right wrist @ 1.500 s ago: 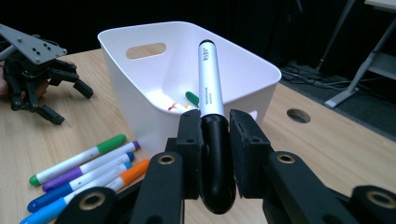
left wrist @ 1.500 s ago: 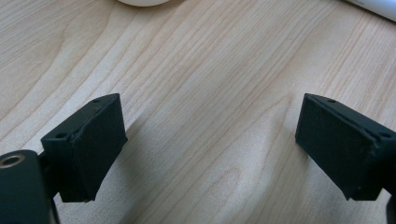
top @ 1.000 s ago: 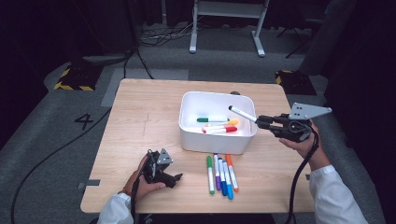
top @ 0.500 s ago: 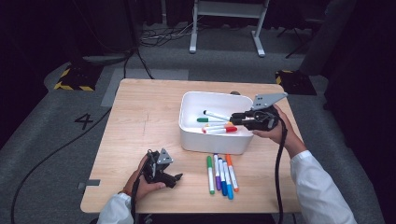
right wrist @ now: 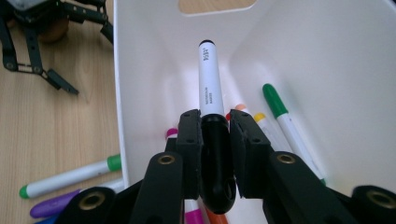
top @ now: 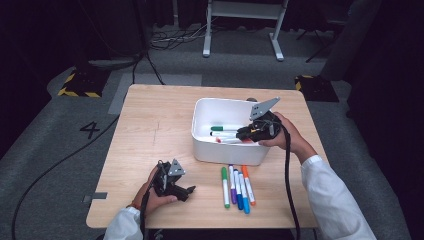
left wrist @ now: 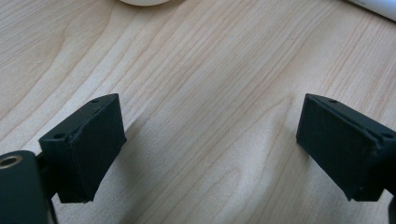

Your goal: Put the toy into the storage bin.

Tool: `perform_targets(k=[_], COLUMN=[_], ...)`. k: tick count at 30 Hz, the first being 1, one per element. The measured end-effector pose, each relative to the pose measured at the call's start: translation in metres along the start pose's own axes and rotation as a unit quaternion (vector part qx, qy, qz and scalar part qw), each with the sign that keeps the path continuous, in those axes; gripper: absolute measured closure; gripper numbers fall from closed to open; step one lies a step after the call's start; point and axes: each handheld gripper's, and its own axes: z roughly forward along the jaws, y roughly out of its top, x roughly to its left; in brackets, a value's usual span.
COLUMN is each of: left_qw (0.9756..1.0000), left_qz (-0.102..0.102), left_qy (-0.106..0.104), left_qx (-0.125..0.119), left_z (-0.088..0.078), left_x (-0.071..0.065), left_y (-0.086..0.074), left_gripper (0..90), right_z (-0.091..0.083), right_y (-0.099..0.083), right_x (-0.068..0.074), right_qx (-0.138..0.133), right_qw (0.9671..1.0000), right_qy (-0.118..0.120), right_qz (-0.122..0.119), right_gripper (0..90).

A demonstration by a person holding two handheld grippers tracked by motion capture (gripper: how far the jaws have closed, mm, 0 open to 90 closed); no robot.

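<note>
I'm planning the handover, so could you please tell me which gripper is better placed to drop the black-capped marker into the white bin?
The right gripper: its jaws clamp the black-capped marker above the white bin. The left gripper rests open on the table.

A pale wooden table [top: 150,135] with a matt, fine-grained top is being shown. On its far right, a white plastic bin [right wrist: 140,70] with smooth, faintly glossy walls is being seen. A marker [right wrist: 211,84] with a smooth white plastic barrel and a glossy black cap is being clamped by the matt black pads of the right gripper [right wrist: 215,135]. Near left, the left gripper [left wrist: 210,149] is being shown with matt, rubbery pads.
</note>
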Motion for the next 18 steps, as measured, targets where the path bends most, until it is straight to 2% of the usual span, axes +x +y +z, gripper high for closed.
perform_targets(k=[2,6,9,14,18], left_qw=[1.0,1.0,1.0,1.0,1.0], left_qz=[0.0,0.0,0.0,0.0,0.0], left_qy=[0.0,0.0,0.0,0.0,0.0], left_qx=[0.0,0.0,0.0,0.0,0.0], left_z=[0.0,0.0,0.0,0.0,0.0], left_x=[0.0,0.0,0.0,0.0,0.0], left_y=[0.0,0.0,0.0,0.0,0.0], left_gripper=[8.1,8.1,8.1,8.1,8.1], right_z=[0.002,0.0031,0.0058,0.0058,0.006], right_y=[-0.0002,-0.0001,-0.0011,-0.0013,-0.0006], right_x=[0.0005,0.002,0.0043,0.0047,0.0054], right_qx=[0.016,0.026,0.04,0.049,0.056], right_qw=[0.9998,0.9994,0.9983,0.998,0.9981], right_qy=[0.008,0.022,0.037,0.034,0.019], right_qz=[-0.007,-0.009,-0.019,-0.018,-0.018], right_gripper=[75.2,75.2,75.1,75.1,71.9])
